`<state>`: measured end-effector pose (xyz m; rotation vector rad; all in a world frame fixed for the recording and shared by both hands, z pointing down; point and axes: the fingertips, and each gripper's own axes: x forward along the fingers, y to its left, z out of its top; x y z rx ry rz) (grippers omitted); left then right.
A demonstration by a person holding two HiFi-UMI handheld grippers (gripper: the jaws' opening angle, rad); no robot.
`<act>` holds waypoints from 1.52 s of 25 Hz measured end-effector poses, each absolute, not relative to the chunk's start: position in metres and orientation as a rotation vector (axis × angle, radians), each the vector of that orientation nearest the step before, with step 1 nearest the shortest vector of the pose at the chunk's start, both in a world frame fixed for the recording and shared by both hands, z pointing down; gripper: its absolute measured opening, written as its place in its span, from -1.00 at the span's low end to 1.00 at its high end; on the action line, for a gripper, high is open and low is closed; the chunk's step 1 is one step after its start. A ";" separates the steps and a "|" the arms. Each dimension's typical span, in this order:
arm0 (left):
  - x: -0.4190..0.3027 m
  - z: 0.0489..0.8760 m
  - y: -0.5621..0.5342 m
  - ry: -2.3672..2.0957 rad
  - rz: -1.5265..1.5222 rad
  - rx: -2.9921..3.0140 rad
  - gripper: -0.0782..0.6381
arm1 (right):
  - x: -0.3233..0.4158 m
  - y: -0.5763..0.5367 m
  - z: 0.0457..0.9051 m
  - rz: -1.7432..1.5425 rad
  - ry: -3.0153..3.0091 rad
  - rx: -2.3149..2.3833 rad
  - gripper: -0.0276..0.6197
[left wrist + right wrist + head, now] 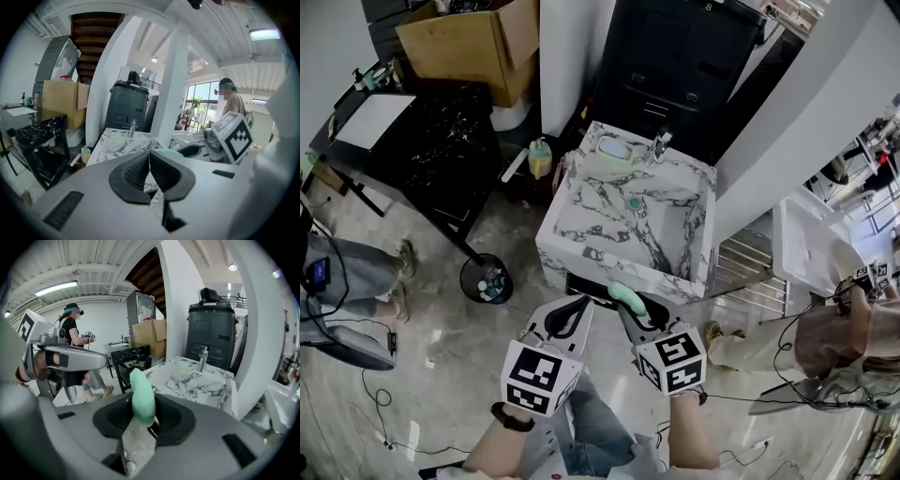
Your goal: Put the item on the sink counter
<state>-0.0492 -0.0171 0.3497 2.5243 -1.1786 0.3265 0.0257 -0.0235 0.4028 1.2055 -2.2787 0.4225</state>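
- White, grey-veined marble sink bench (600,261): stands just ahead of and below both grippers. The basin is sunk in the middle, with a flat rim all round. The rim is the only level spot, so I judge it to be the drop target.
- Right gripper (630,302): its fingers are clamped on the item and slant down toward the sink. It reads as a carry grip aimed so the free end arrives first.
- Left gripper (570,311): its fingers are pressed together with nothing between them. It rides just beside the right gripper and probably has no part in this step.
- Mint-green soft oblong item (141,397): pinched at its lower end, with most of it poking out past the fingers. It is in the air just short of the front rim and not yet on the bench. The low pinch leaves the body free to land flat.
- Chrome faucet (660,143) and pale green dish (617,148): both sit on the back rim, so the front or side rim looks the easier place to set the item.
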 end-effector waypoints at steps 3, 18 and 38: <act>-0.045 0.360 -0.018 -1.188 0.334 2.507 -0.73 | 0.028 -0.025 0.412 0.432 -2.273 1.194 -0.50; -0.068 0.469 -0.011 -1.170 0.395 2.444 -0.73 | 0.014 -0.012 0.516 0.535 -2.258 1.209 -0.50; -0.085 0.622 -0.004 -1.186 0.355 2.422 -0.73 | -0.007 -0.034 0.692 0.549 -2.221 1.219 -0.50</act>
